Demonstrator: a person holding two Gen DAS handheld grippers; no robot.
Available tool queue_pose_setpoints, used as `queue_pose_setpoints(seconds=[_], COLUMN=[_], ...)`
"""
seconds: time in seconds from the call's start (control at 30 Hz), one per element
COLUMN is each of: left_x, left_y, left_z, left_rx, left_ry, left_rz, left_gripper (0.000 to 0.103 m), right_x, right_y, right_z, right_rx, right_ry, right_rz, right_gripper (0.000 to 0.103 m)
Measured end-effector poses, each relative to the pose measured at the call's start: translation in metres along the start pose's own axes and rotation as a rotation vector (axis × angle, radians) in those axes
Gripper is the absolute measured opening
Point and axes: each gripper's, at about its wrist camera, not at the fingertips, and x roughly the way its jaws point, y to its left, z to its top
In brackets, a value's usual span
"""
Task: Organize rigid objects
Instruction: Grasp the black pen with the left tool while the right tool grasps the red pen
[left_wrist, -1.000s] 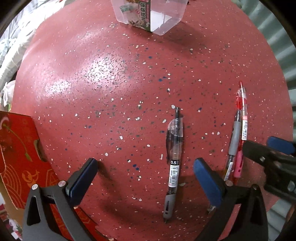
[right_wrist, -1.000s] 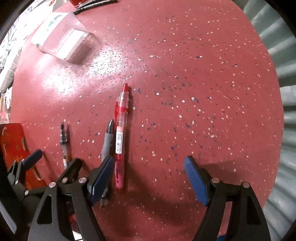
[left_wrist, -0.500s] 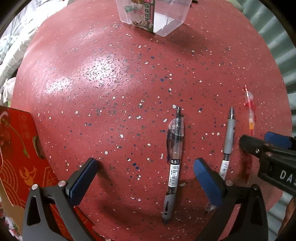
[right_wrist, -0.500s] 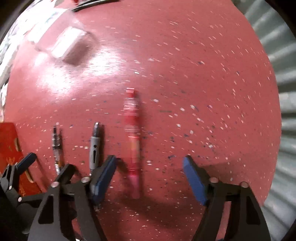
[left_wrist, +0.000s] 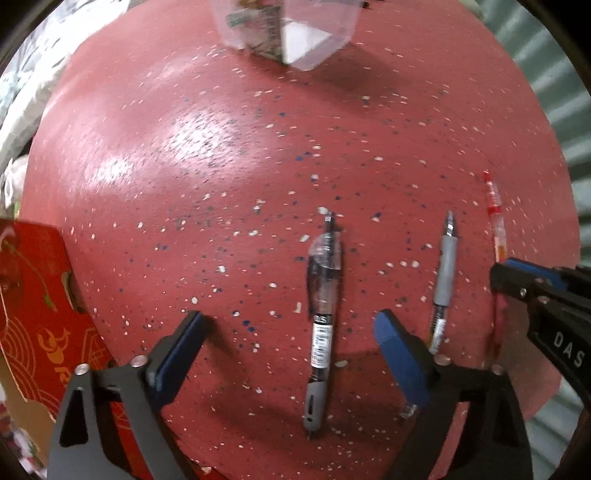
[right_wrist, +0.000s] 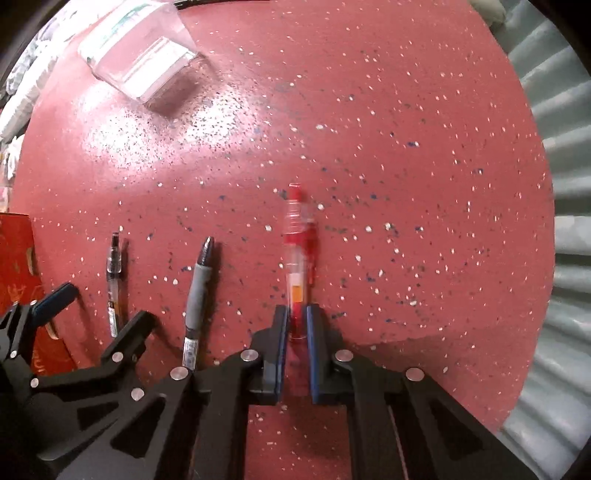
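Observation:
Three pens lie side by side on the red speckled table (left_wrist: 221, 166). My right gripper (right_wrist: 296, 325) is shut on the red pen (right_wrist: 297, 236), its blue pads pressing the lower barrel. The grey pen (right_wrist: 197, 288) lies just left of it on the table, and the clear black pen (right_wrist: 113, 273) is further left. In the left wrist view the clear black pen (left_wrist: 323, 291) lies between the pads of my left gripper (left_wrist: 290, 332), whose jaws are closing but stand apart from the pen. The grey pen (left_wrist: 445, 273) and red pen (left_wrist: 493, 206) are to its right.
A clear plastic box (left_wrist: 288, 26) with a printed label stands at the far edge of the table (right_wrist: 406, 147), also seen as the box (right_wrist: 140, 62) at upper left. A red printed carton (left_wrist: 37, 306) sits at the left. Corrugated grey wall (right_wrist: 565, 221) runs along the right.
My right gripper slid right until it straddled the red pen, then closed onto it. The red pen now lies apart from the grey pen. My left gripper's jaws have narrowed slightly.

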Motion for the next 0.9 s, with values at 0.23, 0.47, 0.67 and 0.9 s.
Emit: queue_pose_setpoints(seconds=[0.23, 0.47, 0.67, 0.9], left_x=[-0.012, -0.032, -0.062, -0.099], left_y=[-0.025, -0.019, -0.018, -0.015], left_z=[-0.003, -0.019, -0.039, -0.067], left_rx=[0.081, 0.020, 0.042, 0.086], left_ry=[0.036, 0.059, 0.018, -0.029], left_rz=[-0.040, -0.144, -0.175, -0.185], left_gripper=[0.012, 0.010, 0.010, 0.010], right_x=[-0.015, -0.028, -0.033, -0.038], right_y=[-0.025, -0.052, -0.056, -0.051], right_z=[-0.022, -0.062, -0.093, -0.118], right_rx=[0.067, 0.110, 0.142, 0.161], right_ry=[-0.007, -0.013, 0.007, -0.001], right_rz=[0.092, 0.150, 0.195, 0.226], right_gripper=[0.011, 0.011, 0.011, 0.011])
